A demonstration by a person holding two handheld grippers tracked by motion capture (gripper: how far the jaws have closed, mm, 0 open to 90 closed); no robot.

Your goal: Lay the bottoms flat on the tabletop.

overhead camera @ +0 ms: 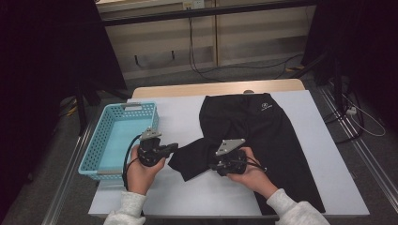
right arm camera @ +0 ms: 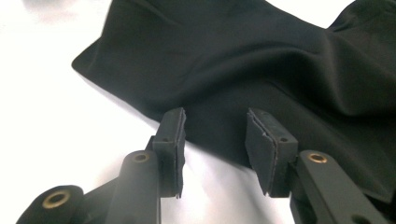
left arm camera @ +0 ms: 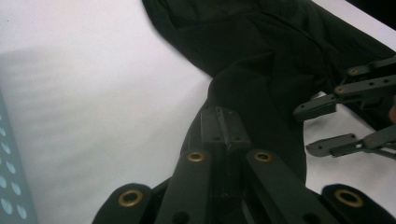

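You had one pair of black shorts (overhead camera: 263, 136) spread on the surface (overhead camera: 187, 117), just right of one blue basket (overhead camera: 119, 136). Your left tongs (left arm camera: 223, 127) were clamped on its folded leg; your right tongs (right arm camera: 215, 140) stood apart, gripping nothing. The hem's far corner was hidden.

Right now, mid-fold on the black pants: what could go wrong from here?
1. The left hand-held gripper is shut at the edge of the pants; the hold looks thin, so a pull may slip it free.
2. The right hand-held gripper is open with no cloth between its pads, so the folded-over leg could slide or bunch.
3. The basket is close to the left hand.
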